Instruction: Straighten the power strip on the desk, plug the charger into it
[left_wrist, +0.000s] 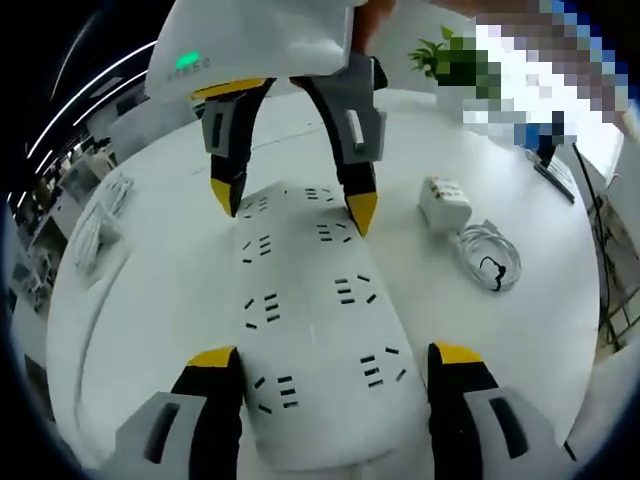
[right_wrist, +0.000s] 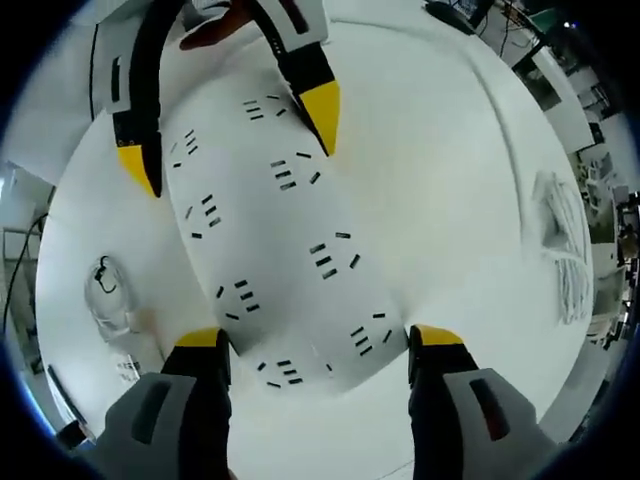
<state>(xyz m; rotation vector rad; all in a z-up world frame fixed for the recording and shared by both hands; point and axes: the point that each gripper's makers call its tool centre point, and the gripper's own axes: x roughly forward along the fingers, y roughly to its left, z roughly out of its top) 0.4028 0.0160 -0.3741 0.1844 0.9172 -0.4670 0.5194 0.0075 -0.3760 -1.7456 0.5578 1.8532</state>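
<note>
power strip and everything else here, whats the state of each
power strip: flat on the desk, sockets up, nothing plugged in, between the jaws of both grippers
charger: on the desk, unplugged, cable coiled beside it
left gripper: open, jaws either side of one end of the strip
right gripper: open, jaws either side of the other end

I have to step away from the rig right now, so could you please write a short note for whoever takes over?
Left tongs: open, straddling the near end of the power strip.
Right tongs: open, straddling the opposite end of the strip; whether the tips touch it is unclear.
Charger lies on the desk beside the strip, its coiled cable next to it, unplugged.
A second bundle of white cable lies on the strip's other side.
Done: both tongs placed at the strip's ends.
Left: square up the strip, then pick up the charger and plug it in.
</note>
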